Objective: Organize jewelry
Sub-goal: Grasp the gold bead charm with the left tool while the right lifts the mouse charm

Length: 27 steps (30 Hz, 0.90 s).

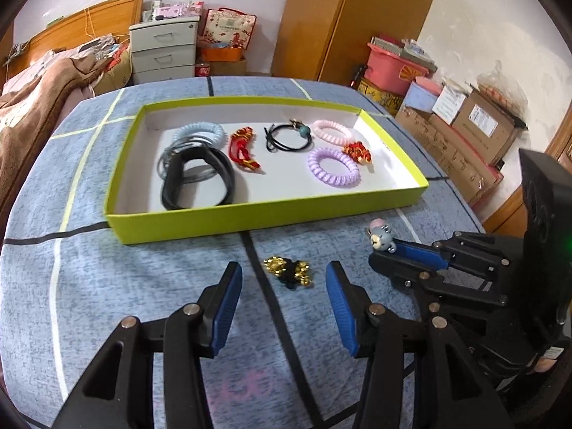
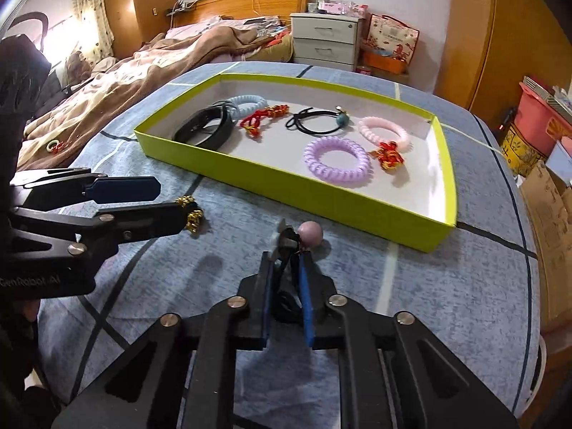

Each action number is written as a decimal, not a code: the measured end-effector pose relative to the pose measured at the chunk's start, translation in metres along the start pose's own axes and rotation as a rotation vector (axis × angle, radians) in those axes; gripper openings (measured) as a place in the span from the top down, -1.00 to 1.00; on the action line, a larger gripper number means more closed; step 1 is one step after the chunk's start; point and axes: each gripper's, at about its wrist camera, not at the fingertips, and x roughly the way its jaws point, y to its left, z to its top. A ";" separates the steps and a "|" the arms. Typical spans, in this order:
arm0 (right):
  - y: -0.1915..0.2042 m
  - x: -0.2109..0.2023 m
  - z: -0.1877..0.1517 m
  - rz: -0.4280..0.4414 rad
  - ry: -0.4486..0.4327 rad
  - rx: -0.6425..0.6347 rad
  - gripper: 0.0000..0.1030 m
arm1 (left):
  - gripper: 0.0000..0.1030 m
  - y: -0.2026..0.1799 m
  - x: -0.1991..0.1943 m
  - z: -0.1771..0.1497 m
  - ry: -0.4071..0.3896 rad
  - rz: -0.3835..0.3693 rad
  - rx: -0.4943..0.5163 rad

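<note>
In the left wrist view, the left gripper [image 1: 282, 298] is seen with its blue pads spread wide apart above the blue patterned table [image 1: 107, 286]; nothing is held between them; a gold and black charm [image 1: 287, 271] lies on the cloth just ahead, between the two fingertips. To the right, the right gripper [image 1: 388, 250] is closed on a small grey mouse charm [image 1: 380, 237], which is held at its tip, clear of the box. Farther back a shallow green box [image 1: 264, 214] rests on the table; inside it are seen a black band [image 1: 198, 178] over thin grey rings at the left, a pale blue coil tie [image 1: 200, 132] behind them, a red knotted cord [image 1: 245, 150], a black elastic with a teal bead [image 1: 289, 136], a pink coil tie [image 1: 334, 130], a purple coil tie [image 1: 333, 167] and a red and gold tassel [image 1: 357, 153] beside it.

In the right wrist view, the right gripper [image 2: 287, 268] is shown clamped on the mouse charm [image 2: 309, 234], of which a pink round part stands out beyond the fingertips, near the front wall of the green box [image 2: 321, 202]; the left gripper [image 2: 161, 203] is seen at the left with fingers parted, the gold and black charm [image 2: 191, 212] lying partly hidden behind its lower finger; the purple coil tie [image 2: 336, 162] and pink coil tie [image 2: 384, 132] are seen inside the box.
</note>
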 end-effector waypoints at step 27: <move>-0.006 -0.005 -0.004 -0.004 -0.002 0.019 0.82 | 0.52 -0.007 0.010 -0.002 -0.014 0.111 0.071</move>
